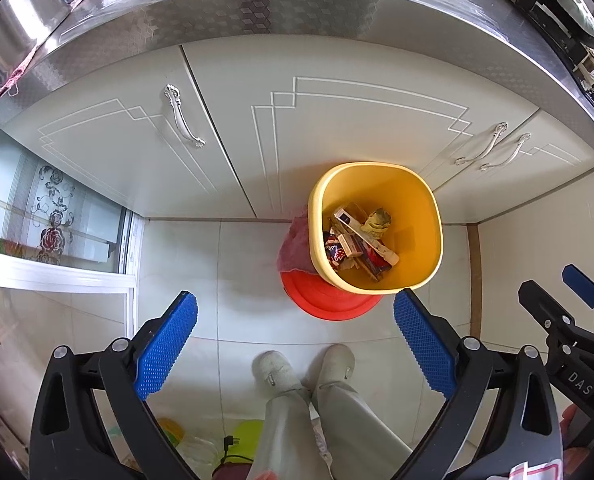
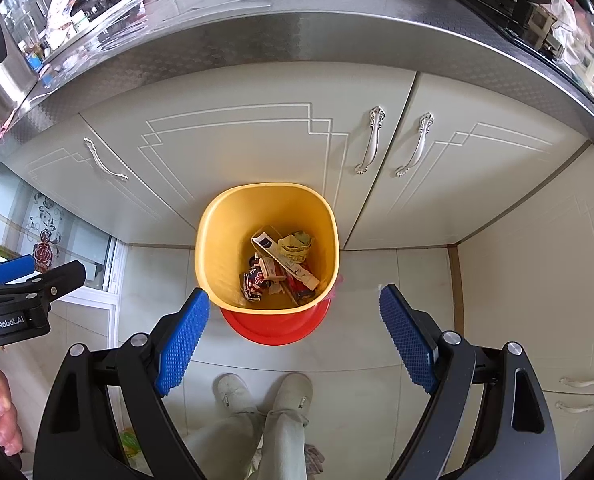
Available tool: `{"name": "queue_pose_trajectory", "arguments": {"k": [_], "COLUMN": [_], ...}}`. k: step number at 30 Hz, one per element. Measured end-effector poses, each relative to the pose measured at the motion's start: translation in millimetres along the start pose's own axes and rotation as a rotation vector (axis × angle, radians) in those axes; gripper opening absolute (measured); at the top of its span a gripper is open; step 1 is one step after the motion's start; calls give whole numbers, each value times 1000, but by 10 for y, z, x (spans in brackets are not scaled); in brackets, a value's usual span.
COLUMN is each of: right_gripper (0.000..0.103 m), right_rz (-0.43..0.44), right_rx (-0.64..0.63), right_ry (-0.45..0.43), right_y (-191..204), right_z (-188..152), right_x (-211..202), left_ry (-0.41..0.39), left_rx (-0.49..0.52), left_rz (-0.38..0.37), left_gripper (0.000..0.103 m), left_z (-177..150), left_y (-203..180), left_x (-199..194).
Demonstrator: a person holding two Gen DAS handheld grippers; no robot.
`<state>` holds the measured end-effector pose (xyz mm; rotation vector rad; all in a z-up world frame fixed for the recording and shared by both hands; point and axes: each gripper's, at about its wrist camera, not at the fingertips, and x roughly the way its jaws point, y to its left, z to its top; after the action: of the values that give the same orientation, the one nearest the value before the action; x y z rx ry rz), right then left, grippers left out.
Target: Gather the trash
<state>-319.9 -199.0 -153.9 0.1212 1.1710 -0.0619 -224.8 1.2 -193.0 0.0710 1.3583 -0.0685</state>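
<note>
A yellow waste bin stands on the tiled floor against the cabinet doors. Inside it lie several pieces of trash: small cartons, wrappers and crumpled paper. A red lid lies on the floor under the bin's near side. My left gripper hangs open above the floor, nothing between its blue pads. My right gripper is also open and empty, pointing down just short of the bin; it also shows at the right edge of the left wrist view.
Cream cabinet doors with metal handles run under a steel countertop. A pink bag sits beside the bin. A person's feet in pale slippers stand just below the grippers. A glass sliding door is at left.
</note>
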Motion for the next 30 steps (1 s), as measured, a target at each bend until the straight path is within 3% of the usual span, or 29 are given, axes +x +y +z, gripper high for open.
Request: {"name": "queue_pose_trajectory", "arguments": {"k": [30], "right_gripper": [87], "right_rz": [-8], "right_rx": [1], "right_ry": [10], "right_y": [13], "right_z": [-18], "right_x": [33], "left_ry": [12], "left_rx": [-7], "left_rz": [3], "left_gripper": [98], "left_z": [-9], "left_y": [-16], "left_x": [39]}}
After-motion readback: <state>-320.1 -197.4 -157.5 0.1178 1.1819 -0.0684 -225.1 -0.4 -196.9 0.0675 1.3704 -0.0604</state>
